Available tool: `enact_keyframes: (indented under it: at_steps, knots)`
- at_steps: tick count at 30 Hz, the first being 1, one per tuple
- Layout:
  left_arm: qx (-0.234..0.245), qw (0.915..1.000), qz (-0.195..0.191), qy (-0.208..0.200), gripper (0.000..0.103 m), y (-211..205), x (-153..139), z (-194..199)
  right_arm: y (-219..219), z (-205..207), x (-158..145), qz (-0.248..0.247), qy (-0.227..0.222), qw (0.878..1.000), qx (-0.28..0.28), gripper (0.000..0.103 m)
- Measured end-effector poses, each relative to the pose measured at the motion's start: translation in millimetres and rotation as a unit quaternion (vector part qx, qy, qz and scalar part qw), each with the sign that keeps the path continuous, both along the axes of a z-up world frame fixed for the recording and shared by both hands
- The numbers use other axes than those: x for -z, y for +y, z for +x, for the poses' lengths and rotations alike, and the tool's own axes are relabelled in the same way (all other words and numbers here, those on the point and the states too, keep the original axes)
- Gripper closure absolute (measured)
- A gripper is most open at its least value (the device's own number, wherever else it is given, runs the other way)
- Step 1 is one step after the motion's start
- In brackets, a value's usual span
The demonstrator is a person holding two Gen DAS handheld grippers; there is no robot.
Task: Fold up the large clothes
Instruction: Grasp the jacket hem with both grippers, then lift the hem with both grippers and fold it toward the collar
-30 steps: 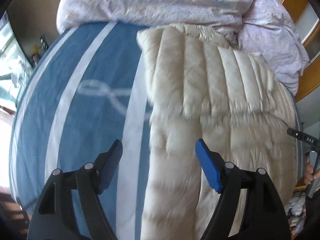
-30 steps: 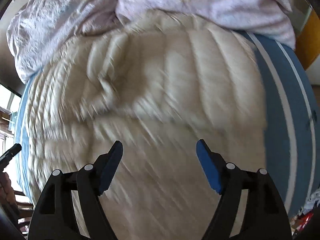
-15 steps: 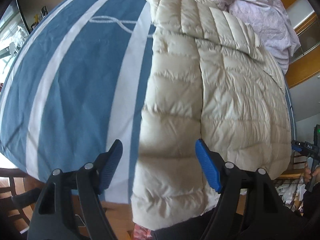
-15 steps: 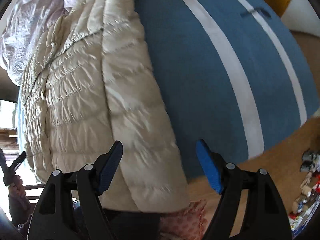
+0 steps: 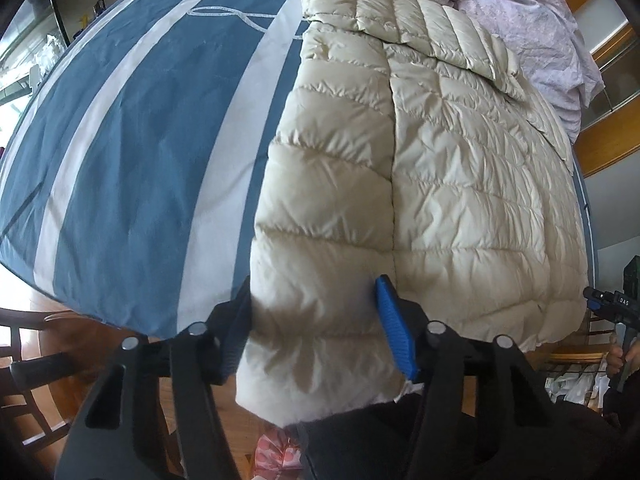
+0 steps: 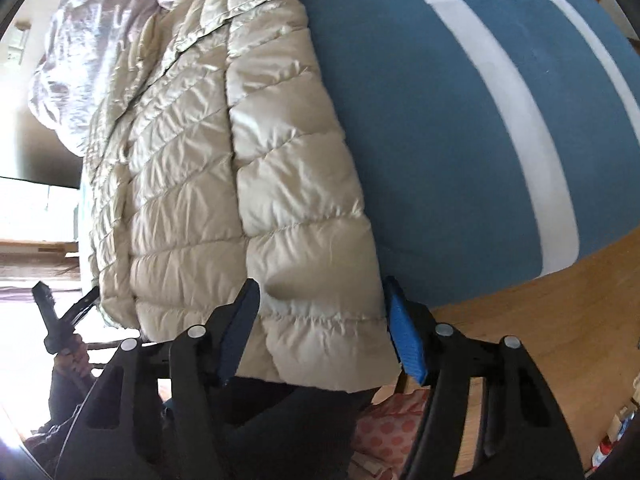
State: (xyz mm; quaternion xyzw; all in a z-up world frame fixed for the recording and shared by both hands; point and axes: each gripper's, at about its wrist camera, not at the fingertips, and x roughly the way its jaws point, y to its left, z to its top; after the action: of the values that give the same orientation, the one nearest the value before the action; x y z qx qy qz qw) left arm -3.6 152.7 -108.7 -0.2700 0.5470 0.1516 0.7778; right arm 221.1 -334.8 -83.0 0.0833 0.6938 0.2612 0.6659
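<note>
Grippers are both sitting at the near hem of the cream puffer jacket [image 5: 420,184], which is lying flat on the blue bedspread [image 5: 132,160] with its hem hanging off the near edge of the bed. Left gripper [image 5: 316,328] is straddling the jacket's left hem panel, blue pads [image 5: 396,336] spread wide on either side, fabric bulging between them; jaws are parted, not pinching. Right gripper [image 6: 320,328] is doing the same on the opposite hem corner, pads [image 6: 406,344] flanking the puffy panel [image 6: 304,240], jaws also apart, touching or just beside the fabric; cannot tell which. Dark clothing of the person and a pink dotted cloth [image 6: 390,424] are showing below the hem. Wood floor [image 6: 532,320] is running under the bed edge. Jacket's quilted body is stretching away toward the collar end. White stripes [image 5: 120,128] are crossing the bedspread beside it. Farthest back, a rumpled pale lilac duvet [image 5: 532,12] is bunching against the jacket's top.
</note>
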Motion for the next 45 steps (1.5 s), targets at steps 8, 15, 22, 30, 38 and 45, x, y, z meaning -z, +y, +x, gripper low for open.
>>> enact_keyframes:
  at_steps: [8, 15, 22, 30, 38, 45]
  knots:
    - [-0.001, 1.0, 0.004, 0.0, 0.049, -13, 0, -11, -25, -9, 8, 0.016, 0.04, 0.999, -0.008, 0.044]
    - [-0.002, 1.0, 0.009, 0.005, 0.058, -15, -1, -12, -14, -14, 14, 0.027, 0.051, 0.998, -0.023, 0.05]
    - [-0.007, 0.9999, 0.015, -0.001, 0.087, -15, -6, -13, 0, -11, 7, 0.036, 0.046, 0.997, -0.039, 0.079]
    - [-0.002, 0.9985, 0.045, -0.031, 0.097, -15, -41, -7, 11, 3, -34, 0.062, -0.015, 0.996, -0.062, 0.091]
    - [-0.009, 0.9946, 0.087, -0.057, 0.098, 2, -76, 20, 25, 37, -66, 0.065, -0.089, 0.993, -0.048, 0.092]
    - [-0.019, 0.9894, 0.125, -0.071, 0.098, 22, -96, 64, 58, 74, -87, 0.024, -0.176, 0.983, -0.048, 0.092]
